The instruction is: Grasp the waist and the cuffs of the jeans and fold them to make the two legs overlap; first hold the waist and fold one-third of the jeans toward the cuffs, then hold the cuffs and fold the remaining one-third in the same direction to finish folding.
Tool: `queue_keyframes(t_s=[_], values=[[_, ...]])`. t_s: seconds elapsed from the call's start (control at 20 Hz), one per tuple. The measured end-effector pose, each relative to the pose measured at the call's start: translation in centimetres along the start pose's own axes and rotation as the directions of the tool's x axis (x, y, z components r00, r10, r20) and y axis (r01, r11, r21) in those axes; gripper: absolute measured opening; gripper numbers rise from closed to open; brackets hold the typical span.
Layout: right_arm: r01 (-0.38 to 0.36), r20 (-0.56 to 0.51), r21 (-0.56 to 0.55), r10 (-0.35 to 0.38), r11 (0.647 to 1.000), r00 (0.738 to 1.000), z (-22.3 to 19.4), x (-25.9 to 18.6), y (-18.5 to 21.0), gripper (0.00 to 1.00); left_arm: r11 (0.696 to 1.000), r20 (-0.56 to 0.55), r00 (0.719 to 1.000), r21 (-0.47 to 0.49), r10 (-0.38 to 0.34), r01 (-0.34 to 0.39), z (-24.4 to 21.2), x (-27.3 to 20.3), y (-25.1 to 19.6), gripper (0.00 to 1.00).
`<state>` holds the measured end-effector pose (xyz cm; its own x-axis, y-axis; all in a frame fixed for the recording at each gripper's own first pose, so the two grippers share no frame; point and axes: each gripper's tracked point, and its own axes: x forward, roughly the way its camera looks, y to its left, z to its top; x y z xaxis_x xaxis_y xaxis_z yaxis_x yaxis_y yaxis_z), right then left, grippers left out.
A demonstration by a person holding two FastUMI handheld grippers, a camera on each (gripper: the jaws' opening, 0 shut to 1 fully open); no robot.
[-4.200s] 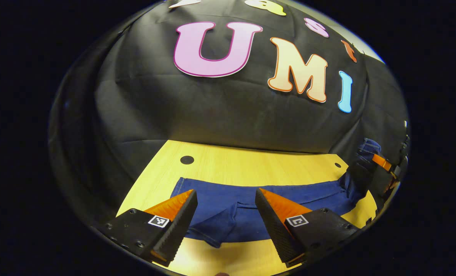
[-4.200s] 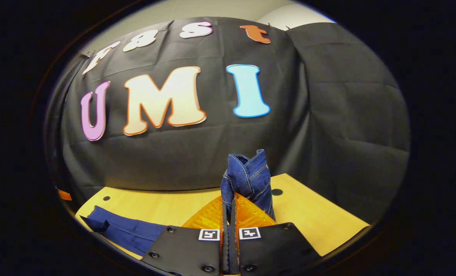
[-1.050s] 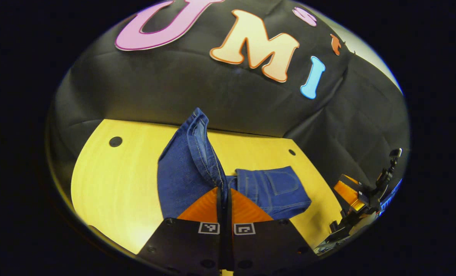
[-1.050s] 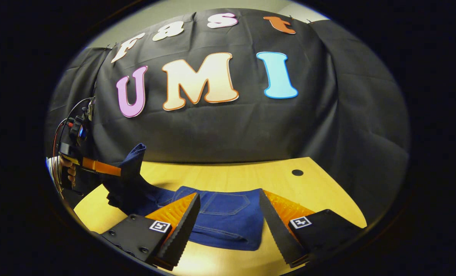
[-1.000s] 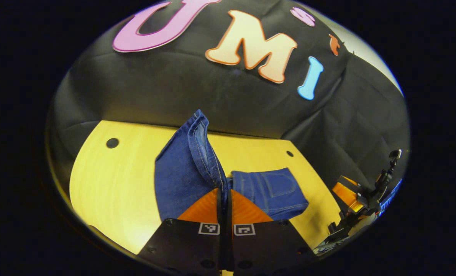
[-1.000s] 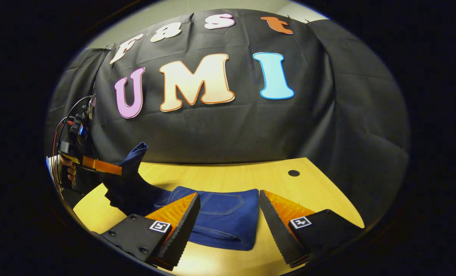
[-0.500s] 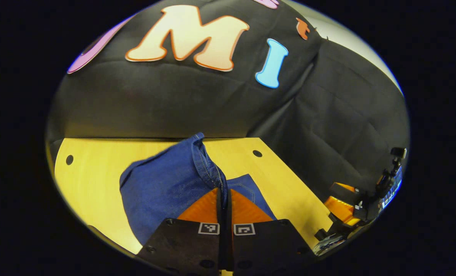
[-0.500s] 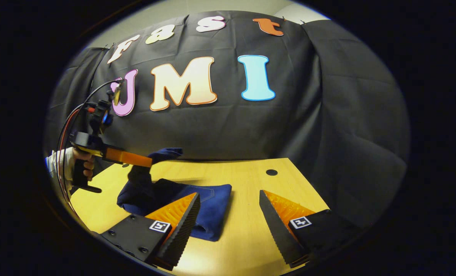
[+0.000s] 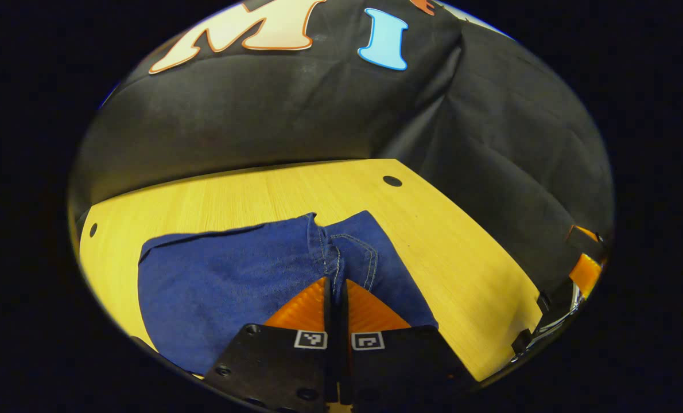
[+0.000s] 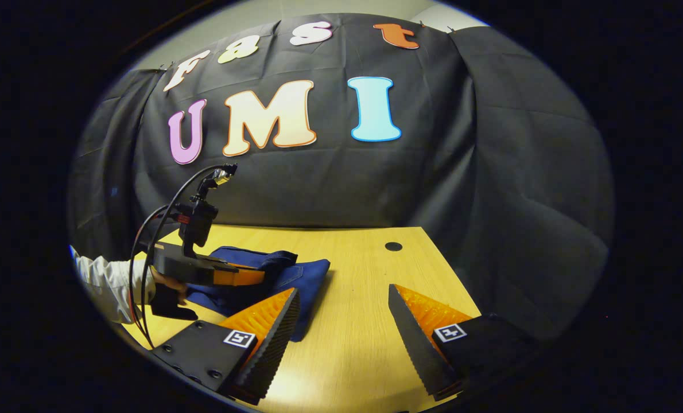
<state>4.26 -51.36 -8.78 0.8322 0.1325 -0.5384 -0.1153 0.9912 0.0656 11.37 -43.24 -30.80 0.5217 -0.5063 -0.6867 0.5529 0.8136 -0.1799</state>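
Observation:
The blue jeans (image 9: 232,281) lie folded in a flat stack on the yellow wooden table (image 9: 445,241). My left gripper (image 9: 336,284) is shut on the cuff end, holding its stitched hem low on top of the stack. In the right gripper view the left gripper (image 10: 244,277) lies nearly level over the jeans (image 10: 310,274), held by a hand (image 10: 169,285) in a white sleeve. My right gripper (image 10: 344,312) hovers open over bare table just right of the stack, with nothing between its fingers. It also shows at the far right edge of the left gripper view (image 9: 583,269).
The table has small dark holes (image 9: 392,180) (image 10: 393,246) near its back corners. Black cloth walls stand close behind and to the right of the table. A cable (image 10: 158,229) loops from the left gripper's camera mount. Bare wood lies right of the jeans.
My left gripper has carried the cuff end over and down from upright onto the folded stack. My right gripper stays open and now sits off the jeans to their right.

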Motion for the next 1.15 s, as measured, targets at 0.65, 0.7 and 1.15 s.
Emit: queue_keyframes(t_s=[0.65,0.7,1.15], values=[[-0.074,0.383,0.083,0.037,0.994,0.923,13.5,-7.3,13.3,0.96,0.951,0.533,0.810,0.029,0.245,-0.307,9.7,-27.5,6.3,0.93],[-0.074,0.386,0.075,0.040,0.994,0.922,13.6,-7.9,14.4,0.96,0.950,0.542,0.800,0.010,0.256,-0.311,9.4,-29.2,6.7,0.93],[-0.094,0.446,0.054,0.060,0.994,0.893,15.0,-13.2,19.2,0.96,0.942,0.600,0.748,-0.029,0.284,-0.334,8.1,-36.8,8.7,0.93]])
